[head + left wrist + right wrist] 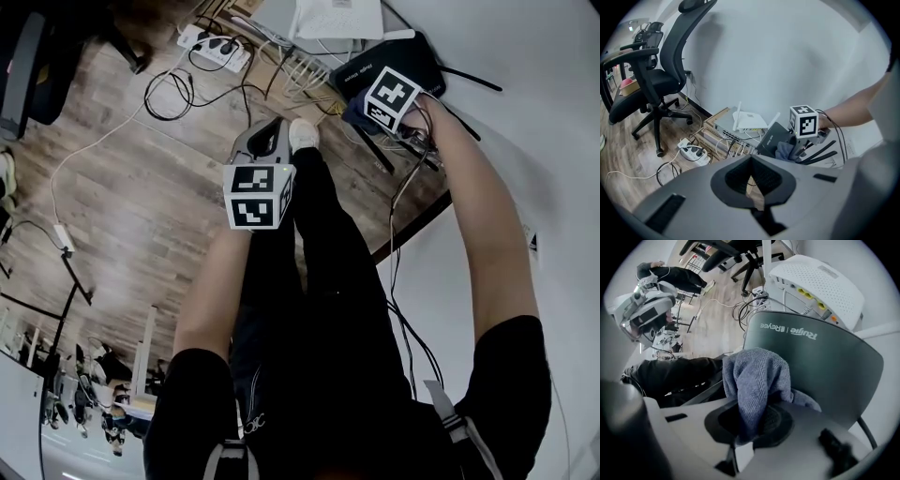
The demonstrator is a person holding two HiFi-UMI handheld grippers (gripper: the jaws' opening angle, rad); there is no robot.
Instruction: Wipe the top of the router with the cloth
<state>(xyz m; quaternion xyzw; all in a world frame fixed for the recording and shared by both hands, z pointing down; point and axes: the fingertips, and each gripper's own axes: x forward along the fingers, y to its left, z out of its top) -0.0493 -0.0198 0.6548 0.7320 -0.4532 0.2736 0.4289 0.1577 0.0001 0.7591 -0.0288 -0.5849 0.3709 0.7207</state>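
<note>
- The black router (825, 371) is sitting low by the wall (787, 56), just beside the stack of network boxes (717, 129). Its big dark top is tilting a little, so I'd be wiping in long strokes across the whole lid rather than dabbing at one spot.
- Your right tongs (749, 425) are clamping a bunched fold of the cloth (757, 376). The wad is resting on the near part of that top, right under the printed logo. Most of the lid is looking untouched from here, so I'm guessing you're only just getting going.
- I'd be going light on the pressure. The router is looking more propped than planted, with cables crowding nearby, so a hard shove is risking sliding it or snagging a lead.
- Be keeping cloth, not the tips, against the plastic. The fold is sticking out well past the tips, which is helping.
- Your left tongs (751, 174) are hovering over your leg, well apart from the router, closed together on nothing. They could be steadying the router's edge if it's shifting.
- Counting, big to small:
  - one office chair (651, 79) close by
  - two routers, the black one plus a white router (820, 282) on the stack
  - two sets of tongs
  - one cloth
  - one power strip (214, 47) lying on the floor (131, 197)
</note>
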